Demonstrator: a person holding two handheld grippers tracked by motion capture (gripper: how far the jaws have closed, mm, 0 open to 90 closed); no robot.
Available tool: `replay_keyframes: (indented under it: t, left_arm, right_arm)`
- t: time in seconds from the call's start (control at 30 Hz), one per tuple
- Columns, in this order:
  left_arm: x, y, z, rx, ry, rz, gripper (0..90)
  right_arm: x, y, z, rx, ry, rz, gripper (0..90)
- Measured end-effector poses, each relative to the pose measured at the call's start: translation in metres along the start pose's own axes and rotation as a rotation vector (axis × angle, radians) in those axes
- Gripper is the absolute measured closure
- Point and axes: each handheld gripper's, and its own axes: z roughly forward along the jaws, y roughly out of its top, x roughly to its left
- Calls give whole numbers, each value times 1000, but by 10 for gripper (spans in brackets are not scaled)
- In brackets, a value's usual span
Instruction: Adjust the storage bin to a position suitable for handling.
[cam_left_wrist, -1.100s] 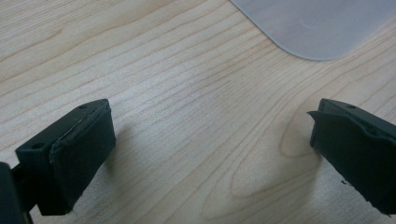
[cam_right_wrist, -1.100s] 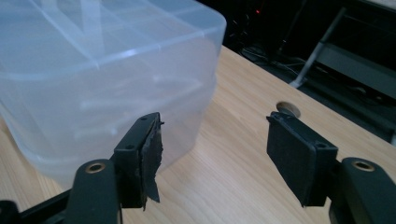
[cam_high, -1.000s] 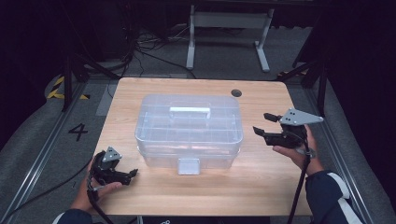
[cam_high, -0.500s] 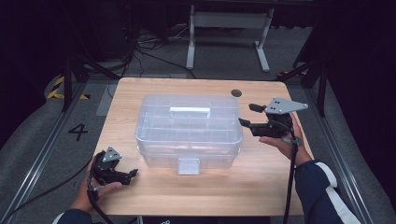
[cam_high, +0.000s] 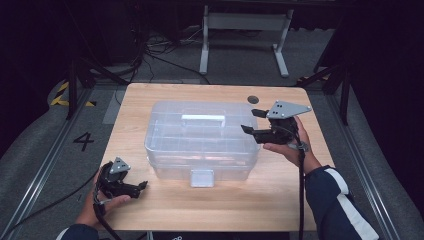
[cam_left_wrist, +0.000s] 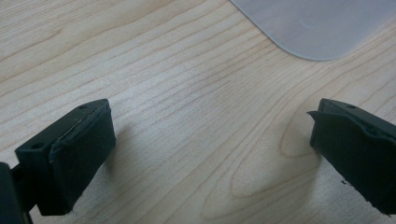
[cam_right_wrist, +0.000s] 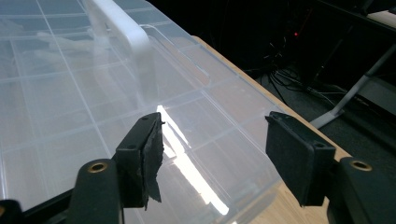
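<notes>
clear plastic box (cam_high: 202, 140) on wooden table (cam_high: 240, 207)

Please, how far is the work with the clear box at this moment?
Nothing looks done yet: the box sits closed on the table, its front latch down. In hand: the right tongs, open, hover at the box's right edge and hold nothing. The left tongs, open, rest low near the table's front left. Probably left: gripping and opening the box.
</notes>
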Motion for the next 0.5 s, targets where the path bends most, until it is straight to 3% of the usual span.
replay_keyframes:
  t: [0.17,0.5]
  left_arm:
    - [0,0,0,-1,0,3,4]
    - [0,0,0,0,0,0,4]
  right_arm:
    - [4,5,5,-5,34,3,401]
    - [14,15,16,6,67,-42,417]
